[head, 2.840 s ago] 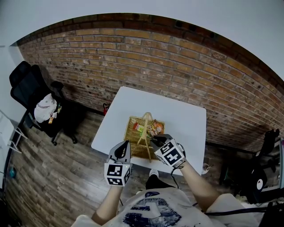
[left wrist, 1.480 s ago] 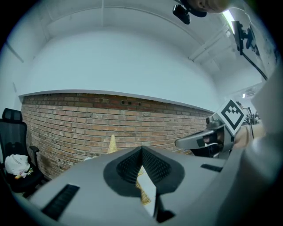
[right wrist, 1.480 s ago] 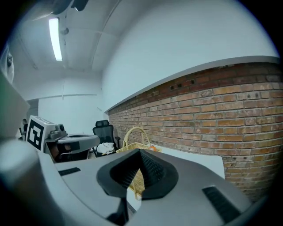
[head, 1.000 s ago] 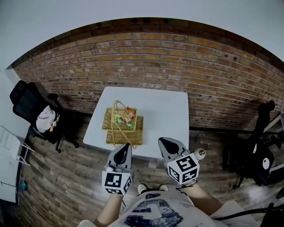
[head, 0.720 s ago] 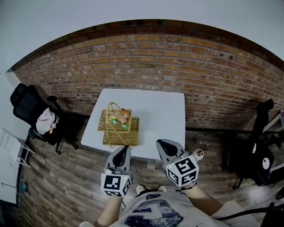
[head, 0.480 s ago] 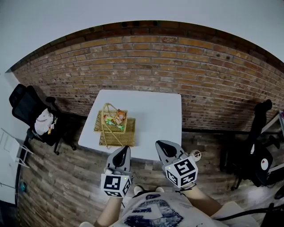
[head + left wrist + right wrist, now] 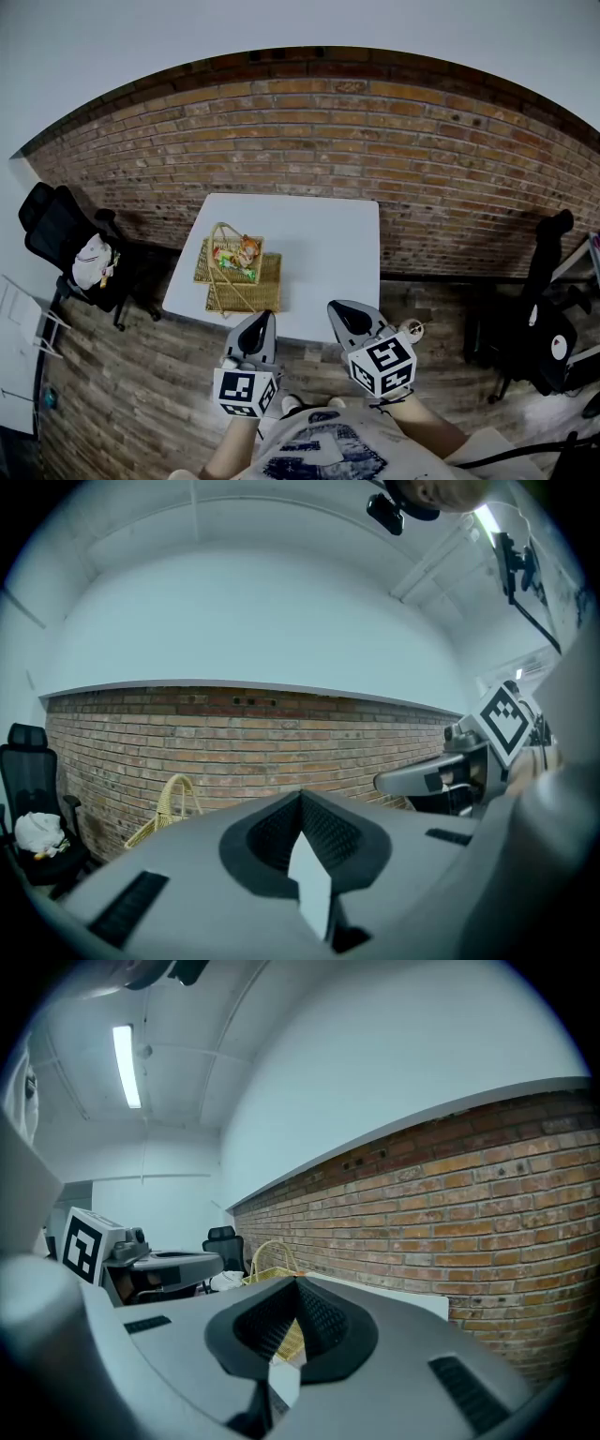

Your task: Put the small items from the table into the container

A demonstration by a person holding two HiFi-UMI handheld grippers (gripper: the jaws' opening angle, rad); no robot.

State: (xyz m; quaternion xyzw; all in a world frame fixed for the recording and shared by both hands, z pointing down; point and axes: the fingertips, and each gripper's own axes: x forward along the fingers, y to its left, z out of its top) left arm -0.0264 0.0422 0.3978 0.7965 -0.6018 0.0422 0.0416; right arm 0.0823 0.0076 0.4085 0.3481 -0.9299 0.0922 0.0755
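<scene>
A wicker basket (image 7: 246, 294) with a hooped handle stands on the left part of the white table (image 7: 319, 244). Small colourful items (image 7: 236, 253) lie in its far end. My left gripper (image 7: 263, 317) and right gripper (image 7: 337, 309) hang side by side off the table's near edge, over the floor. Both are shut with nothing between their jaws. In the left gripper view the shut left gripper (image 7: 302, 795) points towards the brick wall, with the basket handle (image 7: 174, 802) at its left. In the right gripper view the basket (image 7: 270, 1262) shows beyond the shut right gripper (image 7: 296, 1283).
A brick wall (image 7: 309, 131) runs behind the table. A black office chair (image 7: 66, 234) with a white bundle on it stands at the left on the wooden floor (image 7: 122, 384). Dark equipment (image 7: 548, 309) stands at the right. The person's torso fills the bottom edge.
Earlier the right gripper was at the basket. Since then both grippers have drawn back off the table, and the table and basket now sit farther away and more to the left.
</scene>
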